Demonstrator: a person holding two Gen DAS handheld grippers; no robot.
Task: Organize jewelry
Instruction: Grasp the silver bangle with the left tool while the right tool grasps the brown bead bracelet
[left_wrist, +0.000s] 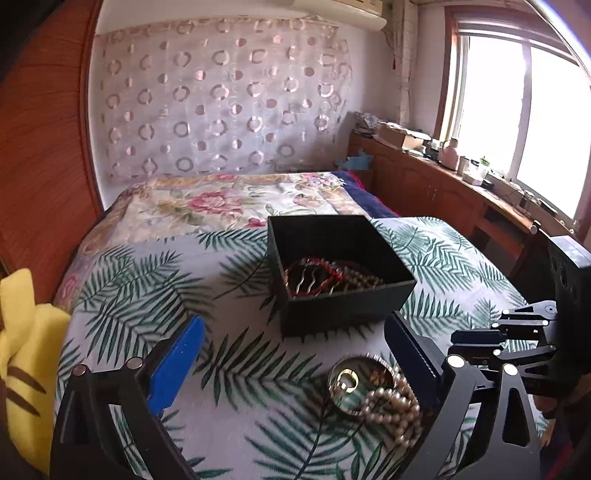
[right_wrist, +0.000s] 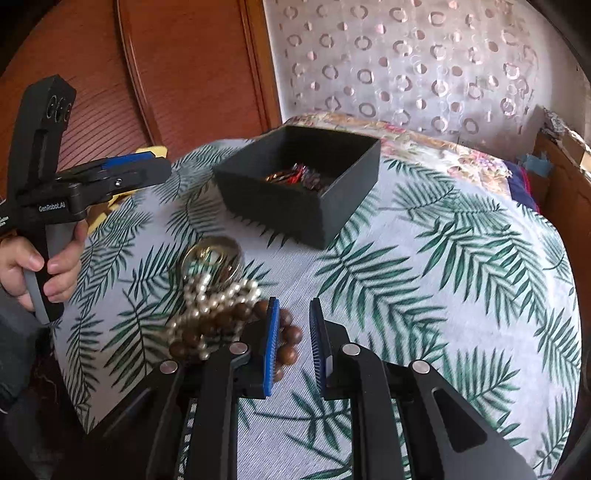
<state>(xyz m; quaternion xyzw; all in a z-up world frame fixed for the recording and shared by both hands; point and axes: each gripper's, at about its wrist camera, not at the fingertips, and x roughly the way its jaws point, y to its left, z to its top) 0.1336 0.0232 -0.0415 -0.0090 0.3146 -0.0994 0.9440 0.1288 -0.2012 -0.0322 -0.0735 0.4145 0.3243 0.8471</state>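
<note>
On the bed, over a palm-leaf cloth (right_wrist: 424, 258), sits an open black box (left_wrist: 343, 280) with a red bracelet (left_wrist: 314, 277) and other pieces already inside. Nearer the person lies a loose heap: a gold bangle (right_wrist: 214, 254), a pearl necklace (right_wrist: 210, 299) and brown wooden beads (right_wrist: 288, 339), all touching. The left gripper (left_wrist: 295, 354) hovers above the heap, jaws spread wide and holding nothing. The right gripper (right_wrist: 293, 343) is low beside the wooden beads, jaws partly open around nothing, one pad touching the beads
</note>
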